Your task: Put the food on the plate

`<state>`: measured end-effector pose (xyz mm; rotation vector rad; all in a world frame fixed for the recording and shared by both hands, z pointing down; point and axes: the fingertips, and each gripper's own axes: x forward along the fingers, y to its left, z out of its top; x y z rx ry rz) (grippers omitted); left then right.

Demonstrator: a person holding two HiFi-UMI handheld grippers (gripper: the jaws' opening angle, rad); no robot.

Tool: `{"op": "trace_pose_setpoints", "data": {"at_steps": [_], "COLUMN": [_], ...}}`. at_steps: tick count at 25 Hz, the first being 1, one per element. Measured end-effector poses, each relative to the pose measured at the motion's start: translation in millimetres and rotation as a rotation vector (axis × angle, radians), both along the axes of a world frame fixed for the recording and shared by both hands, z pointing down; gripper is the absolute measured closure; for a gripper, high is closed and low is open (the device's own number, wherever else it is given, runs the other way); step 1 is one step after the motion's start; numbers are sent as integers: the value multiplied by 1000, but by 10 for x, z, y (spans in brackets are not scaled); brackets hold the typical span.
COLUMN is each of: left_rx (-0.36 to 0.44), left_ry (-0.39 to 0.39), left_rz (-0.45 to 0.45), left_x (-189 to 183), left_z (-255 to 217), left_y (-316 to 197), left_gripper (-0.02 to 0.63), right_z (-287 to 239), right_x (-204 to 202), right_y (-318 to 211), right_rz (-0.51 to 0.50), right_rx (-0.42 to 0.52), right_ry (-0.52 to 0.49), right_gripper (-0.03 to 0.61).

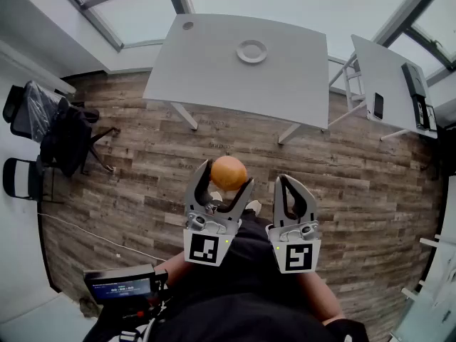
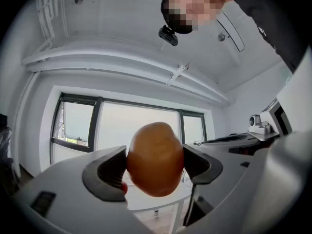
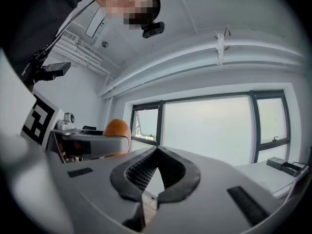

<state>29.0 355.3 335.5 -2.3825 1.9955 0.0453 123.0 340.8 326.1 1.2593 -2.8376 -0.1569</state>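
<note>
One square marker (image 1: 205,249) labels the left hand-held gripper (image 1: 226,179) clamping food (image 2: 155,159).

The left gripper (image 1: 226,176) holds round orange-brown food (image 1: 229,172) between its jaws, above the wood floor (image 1: 356,191). Just right of it, the right gripper (image 1: 288,180) has its jaws together with nothing in them. Far off stands a white table (image 1: 206,66) with a white plate (image 1: 261,55) on it. A second table (image 1: 381,73) stands at far right, and dark chairs (image 1: 43,120) stand at left.
</note>
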Motion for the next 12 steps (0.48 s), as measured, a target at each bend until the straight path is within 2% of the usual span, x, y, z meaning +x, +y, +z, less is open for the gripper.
{"op": "trace_pose_setpoints", "data": {"at_steps": [6,12], "left_rx": [-10,-5], "left_ry": [2,30], "left_rz": [-34,-104], "left_x": [-126,-272], "left_z": [44,59], "left_y": [9,26], "left_gripper": [276,275], "right_z": [47,118], "right_x": [-43,149], "right_y": [23,-7], "right_rz": [-41,-26], "right_rx": [-28,-63], "right_ry": [-10,-42], "right_gripper": [572,572]}}
